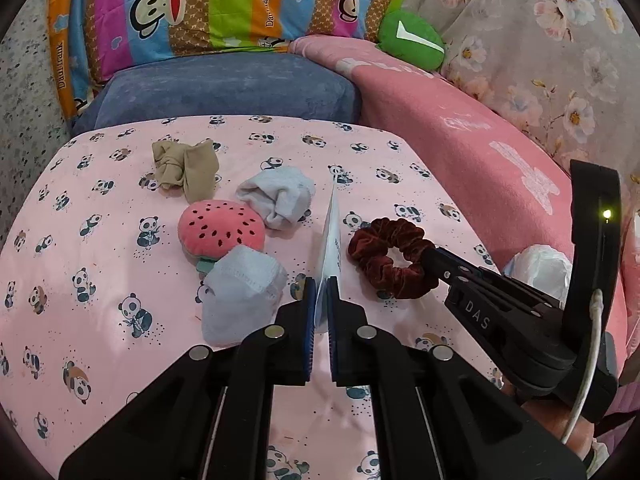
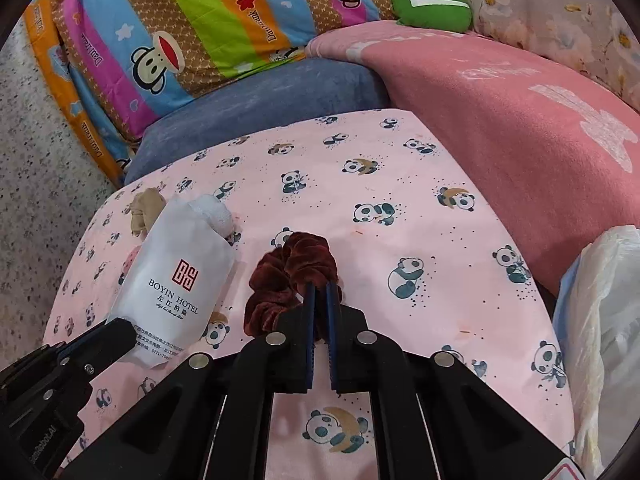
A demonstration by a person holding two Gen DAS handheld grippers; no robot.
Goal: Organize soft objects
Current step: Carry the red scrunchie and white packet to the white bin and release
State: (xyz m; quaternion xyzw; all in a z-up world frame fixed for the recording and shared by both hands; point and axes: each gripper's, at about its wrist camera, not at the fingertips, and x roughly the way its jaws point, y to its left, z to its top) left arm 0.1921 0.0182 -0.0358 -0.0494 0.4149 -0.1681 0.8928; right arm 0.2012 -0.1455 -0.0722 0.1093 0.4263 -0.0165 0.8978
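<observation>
- Panda-print sheet (image 1: 100,240): fills the centre and lower part of both views; serves as the work surface on which all loose items lie.
- White hotel bag (image 2: 176,280): left of centre in the right wrist view, printed face toward that camera. In the left wrist view it appears edge-on, centre frame. Held upright by its lower end, presumably so soft items can be dropped in; the mouth itself is not visible.
- Left gripper (image 1: 321,300): lower centre, jaws closed tight on the bag's edge. Judged role: holder.
- Right gripper (image 2: 320,300): lower centre, jaws pinched onto the dark red scrunchie (image 2: 296,272), which touches the sheet just right of the bag. Judged next: lift and carry it to the bag.
- Watermelon plush (image 1: 222,228): centre left, untouched.
- Two white socks (image 1: 240,292), one at lower centre left against the plush, the other just above it; the beige sock bundle (image 1: 186,168) sits upper left. All wait on the sheet left of the bag, not yet sorted.
</observation>
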